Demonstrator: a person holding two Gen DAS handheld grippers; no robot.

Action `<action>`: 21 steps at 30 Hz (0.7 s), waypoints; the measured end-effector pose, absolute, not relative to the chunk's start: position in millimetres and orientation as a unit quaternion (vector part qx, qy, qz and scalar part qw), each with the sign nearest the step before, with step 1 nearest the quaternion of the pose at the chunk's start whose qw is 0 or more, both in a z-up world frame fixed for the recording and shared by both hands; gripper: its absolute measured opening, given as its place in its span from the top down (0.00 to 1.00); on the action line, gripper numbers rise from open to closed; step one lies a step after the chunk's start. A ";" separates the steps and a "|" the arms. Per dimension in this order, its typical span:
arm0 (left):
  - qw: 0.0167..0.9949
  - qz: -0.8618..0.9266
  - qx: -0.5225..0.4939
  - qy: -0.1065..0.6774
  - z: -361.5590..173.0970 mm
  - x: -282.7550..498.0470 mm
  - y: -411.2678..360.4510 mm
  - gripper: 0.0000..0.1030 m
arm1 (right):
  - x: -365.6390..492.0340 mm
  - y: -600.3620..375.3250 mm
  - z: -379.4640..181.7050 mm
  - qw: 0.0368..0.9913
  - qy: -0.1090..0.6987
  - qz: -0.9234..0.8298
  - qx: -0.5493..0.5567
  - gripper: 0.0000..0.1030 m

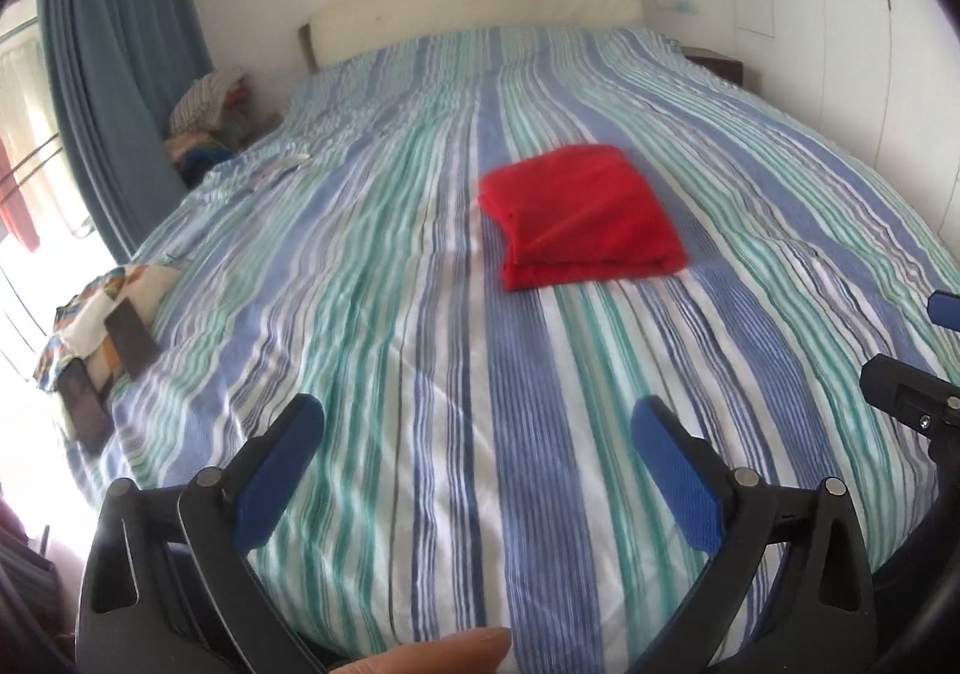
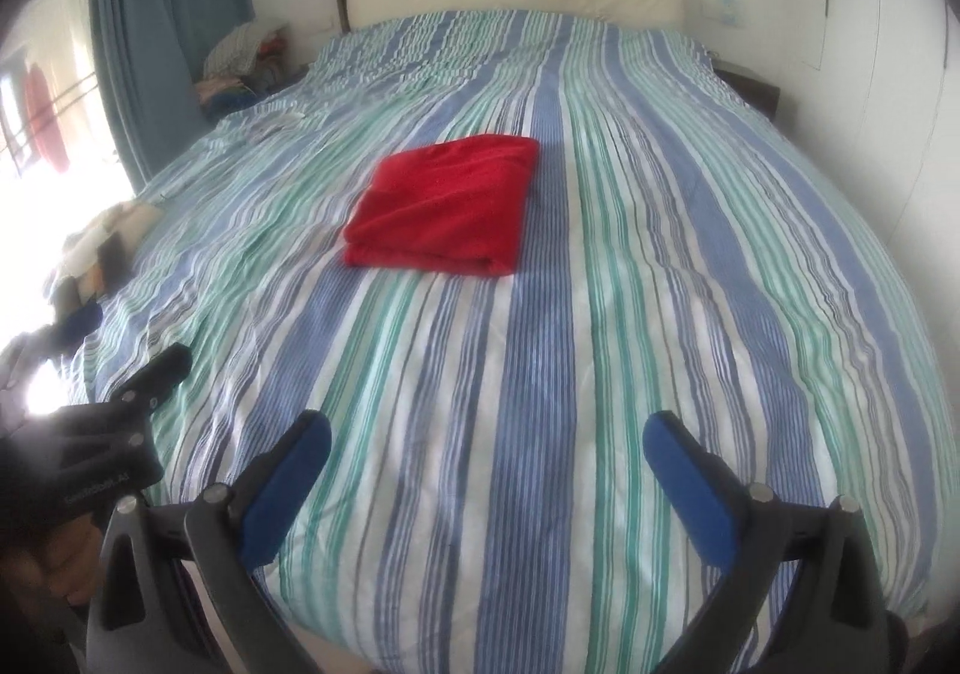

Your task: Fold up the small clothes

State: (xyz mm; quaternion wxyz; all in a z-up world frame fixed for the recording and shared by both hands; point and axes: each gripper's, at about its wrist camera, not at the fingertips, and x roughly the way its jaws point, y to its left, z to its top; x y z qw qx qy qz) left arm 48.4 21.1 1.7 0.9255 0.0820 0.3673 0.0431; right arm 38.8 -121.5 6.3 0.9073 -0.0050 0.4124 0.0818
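Observation:
A red garment (image 1: pixel 581 215) lies folded into a neat rectangle on the striped bedspread (image 1: pixel 420 314), near the middle of the bed; it also shows in the right wrist view (image 2: pixel 445 206). My left gripper (image 1: pixel 477 416) is open and empty, held above the near part of the bed, well short of the garment. My right gripper (image 2: pixel 487 431) is open and empty too, at the same distance from it. The right gripper's body shows at the right edge of the left wrist view (image 1: pixel 912 392). The left gripper shows at the left edge of the right wrist view (image 2: pixel 129 404).
A pile of patterned clothes (image 1: pixel 105 314) lies at the bed's left edge. More clothes (image 1: pixel 207 116) are stacked beside the bed near the blue curtain (image 1: pixel 114 68). A cream headboard (image 1: pixel 474 8) stands at the far end. A white wardrobe wall (image 1: pixel 840 14) runs along the right.

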 end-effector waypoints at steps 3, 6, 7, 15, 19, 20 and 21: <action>0.926 0.040 0.074 0.367 2.8 46.8 22.8 0.00 | 29.3 -110.7 17.9 0.915 0.395 0.081 -0.029 0.01; 0.928 0.035 0.070 0.365 5.1 43.6 23.6 0.00 | 25.2 -101.4 24.0 0.916 0.389 0.086 -0.043 0.01; 0.928 0.032 0.069 0.365 6.0 43.1 24.1 0.00 | 24.4 -99.7 25.1 0.916 0.389 0.087 -0.043 0.01; 0.924 0.026 0.054 0.378 8.4 41.5 28.0 0.00 | 26.5 -91.9 24.2 0.915 0.390 0.084 -0.052 0.01; 0.918 0.026 0.045 0.393 7.7 44.1 29.6 0.00 | 27.6 -92.8 23.9 0.916 0.391 0.079 -0.052 0.01; 0.917 0.027 0.046 0.395 7.7 44.8 29.5 0.00 | 27.6 -92.9 24.1 0.916 0.391 0.078 -0.051 0.00; 0.916 0.028 0.048 0.397 7.6 45.1 29.0 0.00 | 27.8 -92.9 24.2 0.916 0.391 0.077 -0.052 0.01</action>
